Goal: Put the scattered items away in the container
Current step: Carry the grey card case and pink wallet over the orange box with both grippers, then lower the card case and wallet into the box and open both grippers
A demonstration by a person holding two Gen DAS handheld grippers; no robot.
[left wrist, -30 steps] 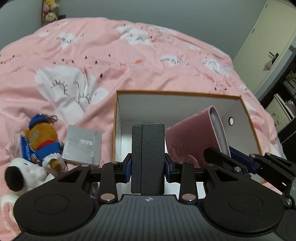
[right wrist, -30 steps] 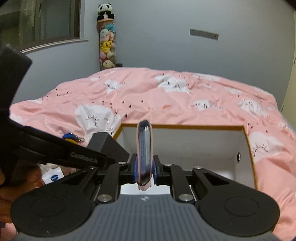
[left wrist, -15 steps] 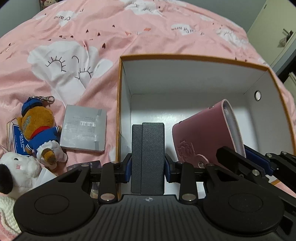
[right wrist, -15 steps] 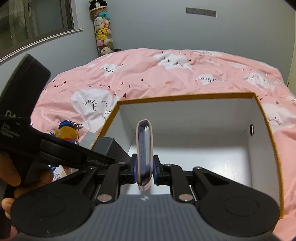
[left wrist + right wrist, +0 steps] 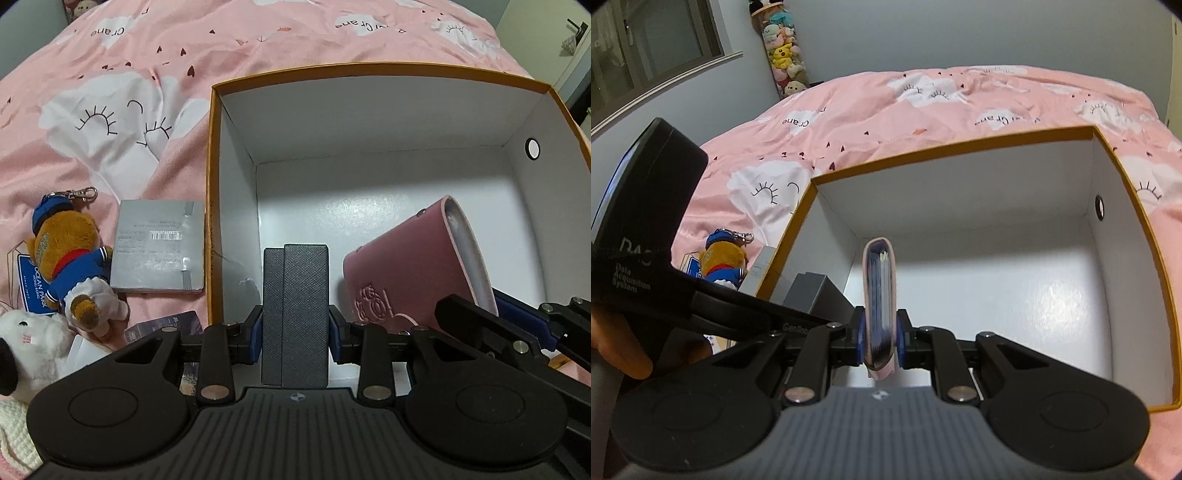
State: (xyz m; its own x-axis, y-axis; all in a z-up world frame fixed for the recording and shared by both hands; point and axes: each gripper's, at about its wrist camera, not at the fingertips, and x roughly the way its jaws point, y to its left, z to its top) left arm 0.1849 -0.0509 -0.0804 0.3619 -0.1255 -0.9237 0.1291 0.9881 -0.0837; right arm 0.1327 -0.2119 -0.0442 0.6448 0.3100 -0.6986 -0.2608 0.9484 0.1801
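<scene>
Grey case (image 5: 295, 314) clamped in our left tool (image 5: 295, 328), pads pressing its two long sides, held upright over the near-left corner of the orange-rimmed box (image 5: 369, 70). It reads as rigid, textured, probably light; the side grip looks sound and the weave should resist slipping

Pink wallet (image 5: 880, 302) pinched in our right tool (image 5: 881, 343) across its thin faces, spine up, over the box's near middle. Soft leather-like cover with cards inside, so we judge it will flex and may splay if let go from high; a low release seems wiser

Box floor bare and glossy, so both may slide on landing

Left of the box, on the bed: silver booklet (image 5: 159, 247) flat, best taken at an edge; bear keychain (image 5: 70, 258) and white plush (image 5: 33, 350) soft, take by the body
</scene>
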